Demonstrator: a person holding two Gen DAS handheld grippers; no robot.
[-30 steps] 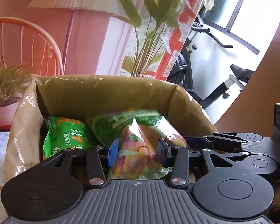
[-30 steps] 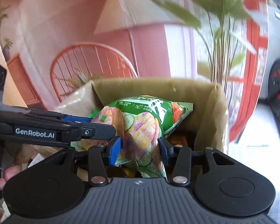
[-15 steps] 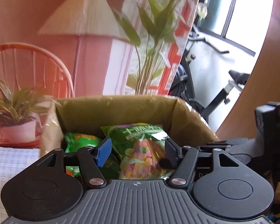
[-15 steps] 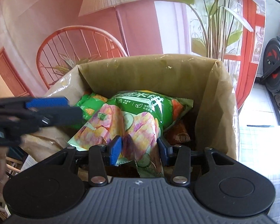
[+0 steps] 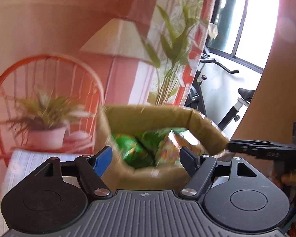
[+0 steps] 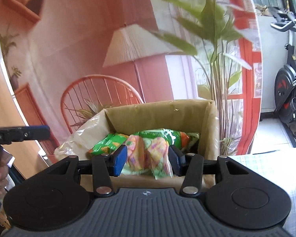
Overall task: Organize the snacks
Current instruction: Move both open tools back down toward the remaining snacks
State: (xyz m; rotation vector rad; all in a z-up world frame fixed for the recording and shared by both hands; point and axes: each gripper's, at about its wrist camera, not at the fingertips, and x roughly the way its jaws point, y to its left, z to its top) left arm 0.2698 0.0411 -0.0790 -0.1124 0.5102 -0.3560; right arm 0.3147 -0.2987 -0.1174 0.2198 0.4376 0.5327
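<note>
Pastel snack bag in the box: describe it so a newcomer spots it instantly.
Find the open cardboard box ahead of the right gripper. Several snack bags lie inside; the pastel snack bag lies nearest, between the gripper's fingers. Its pink and yellow chip print with cucumber slices sets it apart from the plain green bag beside it.

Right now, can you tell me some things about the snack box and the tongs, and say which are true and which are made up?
1. The brown cardboard box holds green snack bags. True.
2. The left tongs are squeezing a bag. False: they are open and hold nothing.
3. The pink-and-green crinkly snack bag sits between the fingers of the right tongs. True.
4. The box is lying tipped on its side. False: it stands upright, open at the top.
</note>
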